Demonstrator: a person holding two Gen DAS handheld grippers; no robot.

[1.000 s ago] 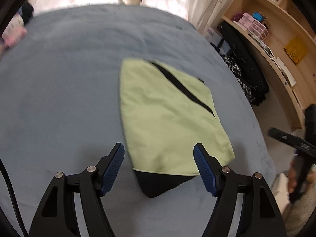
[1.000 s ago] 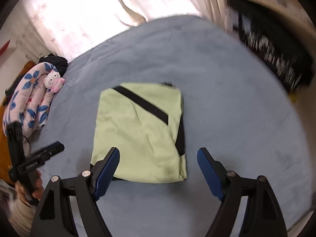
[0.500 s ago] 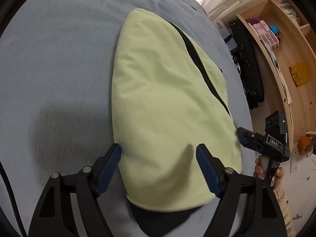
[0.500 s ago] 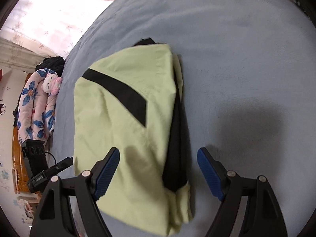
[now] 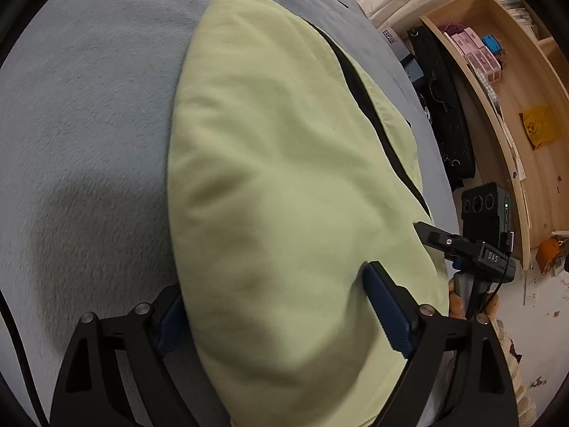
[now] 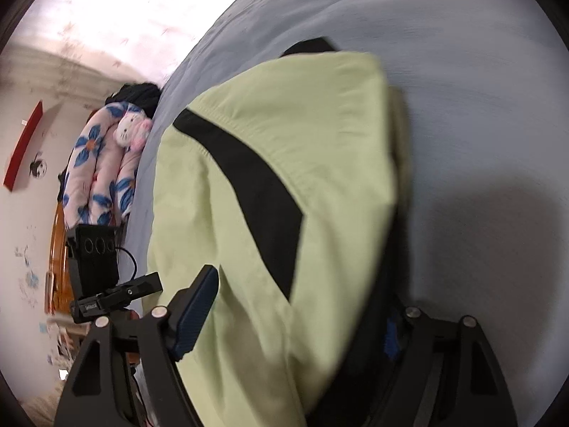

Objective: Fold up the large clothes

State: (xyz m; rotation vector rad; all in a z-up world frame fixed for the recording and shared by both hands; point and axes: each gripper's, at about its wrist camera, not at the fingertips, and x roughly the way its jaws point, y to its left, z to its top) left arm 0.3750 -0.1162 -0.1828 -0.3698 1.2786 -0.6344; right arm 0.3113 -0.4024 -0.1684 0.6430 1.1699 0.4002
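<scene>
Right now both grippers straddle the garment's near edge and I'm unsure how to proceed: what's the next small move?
Probably close both. The left gripper and right gripper are open, with the folded green garment between their fingers on the blue bed.

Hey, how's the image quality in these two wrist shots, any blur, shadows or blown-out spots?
Left wrist: fairly sharp, fisheye-curved shelves, a soft shadow on the blanket. Right wrist: motion-smeared garment, overexposed curtain, dark shadow on the blanket at right.
</scene>
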